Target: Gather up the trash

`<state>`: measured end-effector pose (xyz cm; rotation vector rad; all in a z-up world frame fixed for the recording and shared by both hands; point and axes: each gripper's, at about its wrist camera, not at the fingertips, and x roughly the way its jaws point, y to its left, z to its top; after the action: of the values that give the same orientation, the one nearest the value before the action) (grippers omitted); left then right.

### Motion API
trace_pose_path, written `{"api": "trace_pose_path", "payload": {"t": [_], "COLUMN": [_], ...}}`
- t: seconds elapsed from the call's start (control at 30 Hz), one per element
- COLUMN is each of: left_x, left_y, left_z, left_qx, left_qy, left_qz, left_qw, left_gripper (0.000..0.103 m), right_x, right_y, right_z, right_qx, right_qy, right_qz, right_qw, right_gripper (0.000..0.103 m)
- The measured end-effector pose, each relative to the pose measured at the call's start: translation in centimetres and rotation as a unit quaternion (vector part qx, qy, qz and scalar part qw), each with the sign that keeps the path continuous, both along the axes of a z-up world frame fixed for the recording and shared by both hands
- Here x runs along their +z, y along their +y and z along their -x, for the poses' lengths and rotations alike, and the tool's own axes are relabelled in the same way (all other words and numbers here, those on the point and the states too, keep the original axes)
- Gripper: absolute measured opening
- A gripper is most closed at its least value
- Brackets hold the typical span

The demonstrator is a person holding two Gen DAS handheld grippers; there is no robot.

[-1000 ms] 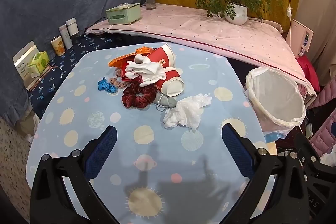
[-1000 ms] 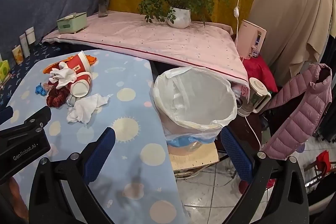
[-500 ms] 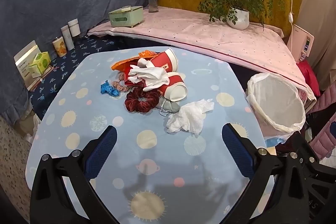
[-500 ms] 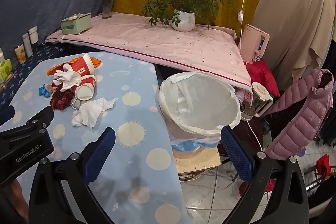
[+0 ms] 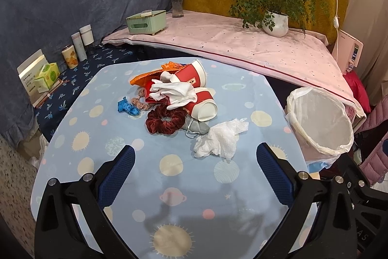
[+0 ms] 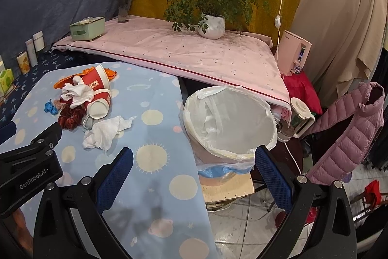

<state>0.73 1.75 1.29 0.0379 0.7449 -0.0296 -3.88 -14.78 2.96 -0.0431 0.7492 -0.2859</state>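
Left claw hangs spread wide and empty over the table, the crumpled tissue lying just ahead at one o'clock, nearer it than the equally spread, empty right claw, whose bin waits at twelve.

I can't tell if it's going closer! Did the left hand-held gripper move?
Yes. The left hand-held gripper pulled back and away from the pile: the crumpled tissue and the bin now look smaller and farther off than before.
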Motion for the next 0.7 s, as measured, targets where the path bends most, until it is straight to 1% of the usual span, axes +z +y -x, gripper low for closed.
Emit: {"api": "trace_pose_path", "payload": {"t": [0.7], "left_x": [-0.67], "left_y": [0.41], "left_z": [0.81], "left_qx": [0.009], "left_qy": [0.012], "left_qz": [0.006], "left_qw": [0.9999], "left_gripper": [0.096], "right_x": [-0.22], "right_y": [0.70], "right_z": [0.33], "right_qx": [0.006], "right_qy": [0.001], "right_qz": [0.001], "right_qw": [1.000], "right_gripper": [0.096]}}
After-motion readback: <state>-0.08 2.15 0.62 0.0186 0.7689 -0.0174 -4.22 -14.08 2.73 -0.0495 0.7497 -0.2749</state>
